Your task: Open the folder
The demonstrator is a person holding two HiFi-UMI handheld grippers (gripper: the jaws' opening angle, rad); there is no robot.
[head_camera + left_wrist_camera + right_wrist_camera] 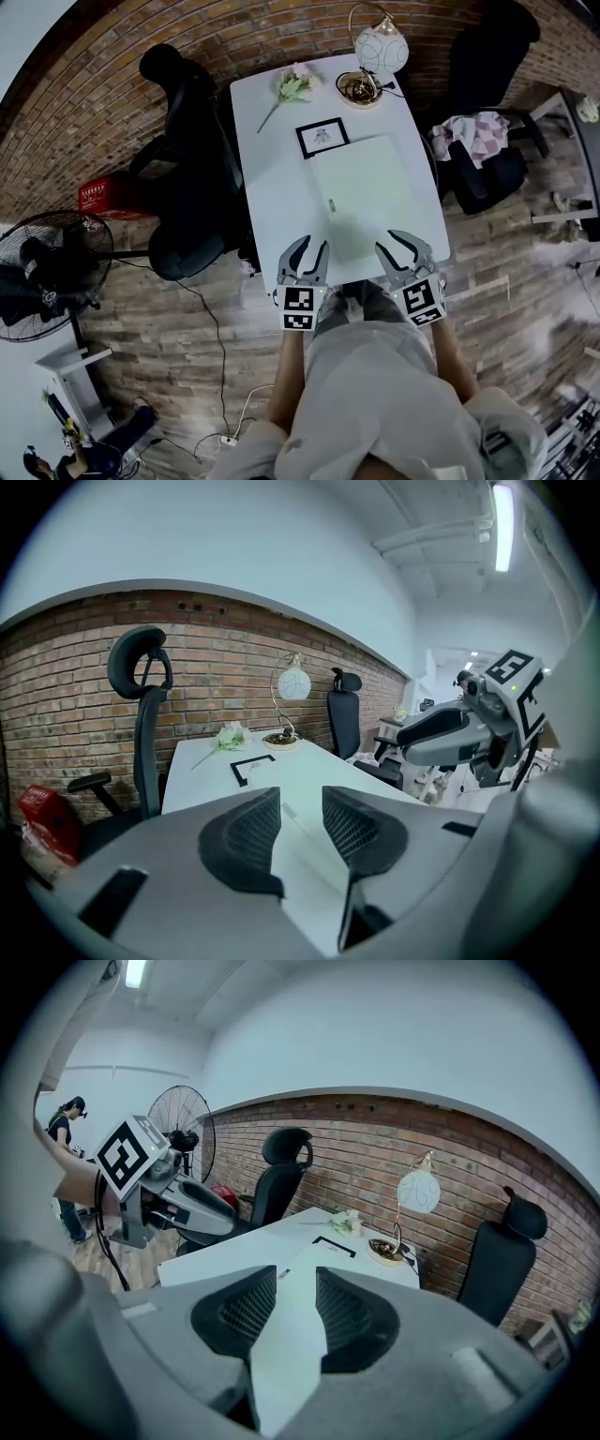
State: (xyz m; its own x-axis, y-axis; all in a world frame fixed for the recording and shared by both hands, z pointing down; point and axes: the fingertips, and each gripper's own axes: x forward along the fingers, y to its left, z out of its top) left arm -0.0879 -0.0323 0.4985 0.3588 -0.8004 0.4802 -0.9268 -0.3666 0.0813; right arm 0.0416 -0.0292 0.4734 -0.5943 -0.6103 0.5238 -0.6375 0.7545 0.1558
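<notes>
While lying shut on the table point(272, 187), near its front edge: folder point(361, 187).
Left claw point(314, 246) and right claw point(398, 248) half parted, gripping nothing, at the near corners. Likely faults: pinching both covers together, lifting it unopened; pressing down, sliding it toward the frame point(322, 137).

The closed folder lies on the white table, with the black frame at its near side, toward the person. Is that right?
No. The head view shows the black frame at the far side of the folder, toward the lamp. The rest holds.
</notes>
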